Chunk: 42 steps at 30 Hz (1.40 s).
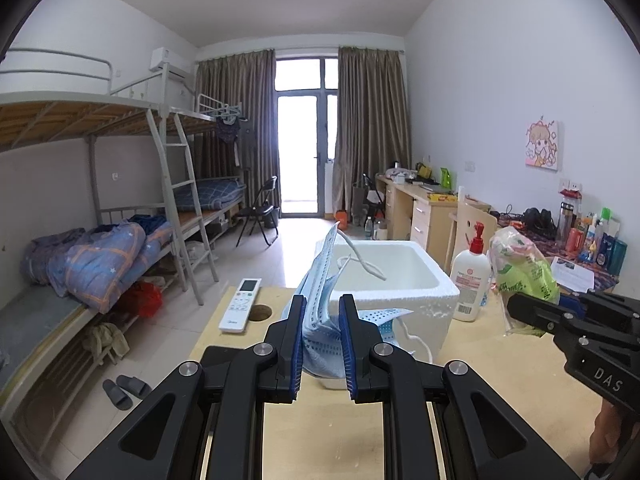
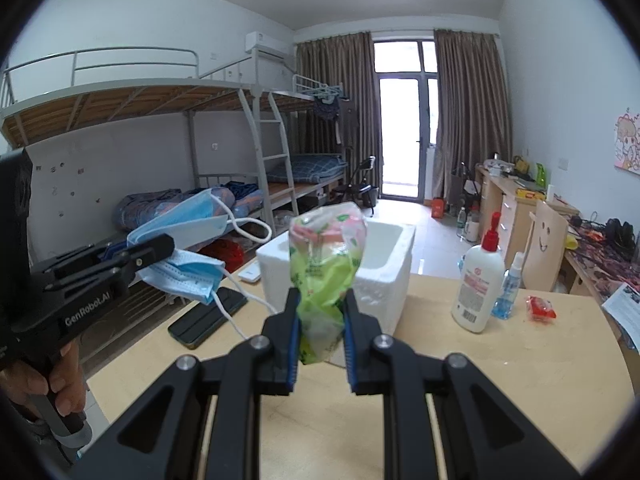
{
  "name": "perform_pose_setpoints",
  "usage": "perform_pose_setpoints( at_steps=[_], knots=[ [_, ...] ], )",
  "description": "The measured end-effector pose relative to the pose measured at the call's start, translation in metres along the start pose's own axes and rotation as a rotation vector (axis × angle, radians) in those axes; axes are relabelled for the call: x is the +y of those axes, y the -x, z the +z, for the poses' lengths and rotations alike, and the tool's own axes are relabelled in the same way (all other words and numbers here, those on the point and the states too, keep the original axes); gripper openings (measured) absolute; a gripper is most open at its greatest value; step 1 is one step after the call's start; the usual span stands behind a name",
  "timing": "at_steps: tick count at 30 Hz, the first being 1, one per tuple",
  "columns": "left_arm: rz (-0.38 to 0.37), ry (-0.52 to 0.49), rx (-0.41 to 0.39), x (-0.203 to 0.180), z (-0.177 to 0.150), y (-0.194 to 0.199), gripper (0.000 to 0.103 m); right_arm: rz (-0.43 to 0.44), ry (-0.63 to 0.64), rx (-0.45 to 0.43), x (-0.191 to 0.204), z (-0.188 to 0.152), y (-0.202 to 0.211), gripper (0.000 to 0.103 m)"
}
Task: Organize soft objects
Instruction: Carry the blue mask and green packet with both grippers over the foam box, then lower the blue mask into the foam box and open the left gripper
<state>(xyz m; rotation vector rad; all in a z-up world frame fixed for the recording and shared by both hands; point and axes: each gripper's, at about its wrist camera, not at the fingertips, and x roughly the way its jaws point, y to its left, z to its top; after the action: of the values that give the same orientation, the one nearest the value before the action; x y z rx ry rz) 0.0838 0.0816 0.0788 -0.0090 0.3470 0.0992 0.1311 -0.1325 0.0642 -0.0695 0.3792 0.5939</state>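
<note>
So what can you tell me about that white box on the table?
The white box looks like foam, with thick, grainy walls and an open top; no lid shows. What shows of its inside is bare. It stands upright on the wooden table, left of a pump bottle. The masks and the bag hang in front of it in the grippers.

Two tool-mounted views, shared foam box (image 1: 400, 276)

Daylight pours from the glass door (image 1: 306, 136) far beyond the tongs, blowing its panes white and glaring off the floor (image 1: 298, 240). Fisheye bends the edges; corners are black, details soft.
</note>
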Motion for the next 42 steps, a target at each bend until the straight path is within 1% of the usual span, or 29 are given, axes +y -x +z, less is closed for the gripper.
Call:
perform_pose_setpoints(
  at_steps=[7, 10, 13, 19, 21, 25, 29, 34, 36, 42],
  knots=[
    [-0.028, 0.009, 0.005, 0.001, 0.01, -0.035, 0.018, -0.021, -0.005, 0.018, -0.012, 0.013, -0.021, 0.022],
    [-0.055, 0.027, 0.021, 0.0, 0.013, -0.051, 0.018, -0.027, -0.013, 0.022, -0.017, 0.017, -0.032, 0.022],
    [-0.065, 0.023, 0.028, 0.0, 0.016, -0.066, 0.018, -0.027, -0.024, 0.032, -0.022, 0.02, -0.044, 0.022],
    [-0.096, 0.018, 0.055, -0.007, 0.02, -0.087, 0.018, -0.036, -0.023, 0.056, -0.028, 0.022, -0.068, 0.022],
    [-0.104, 0.011, 0.052, -0.007, 0.023, -0.091, 0.018, -0.038, -0.023, 0.07, -0.031, 0.023, -0.074, 0.022],
    [-0.116, 0.012, 0.041, -0.01, 0.031, -0.098, 0.018, -0.025, -0.033, 0.057, -0.034, 0.028, -0.076, 0.022],
    [-0.119, 0.016, 0.021, -0.01, 0.04, -0.104, 0.018, -0.031, -0.036, 0.046, -0.036, 0.033, -0.076, 0.022],
    [-0.132, 0.005, 0.047, -0.015, 0.041, -0.121, 0.018, -0.039, -0.036, 0.065, -0.04, 0.029, -0.084, 0.022],
    [-0.141, 0.005, 0.058, -0.017, 0.041, -0.126, 0.018, -0.04, -0.042, 0.071, -0.039, 0.032, -0.087, 0.022],
    [-0.16, -0.013, 0.059, -0.023, 0.044, -0.134, 0.018, -0.044, -0.038, 0.071, -0.038, 0.035, -0.084, 0.022]
  ],
)
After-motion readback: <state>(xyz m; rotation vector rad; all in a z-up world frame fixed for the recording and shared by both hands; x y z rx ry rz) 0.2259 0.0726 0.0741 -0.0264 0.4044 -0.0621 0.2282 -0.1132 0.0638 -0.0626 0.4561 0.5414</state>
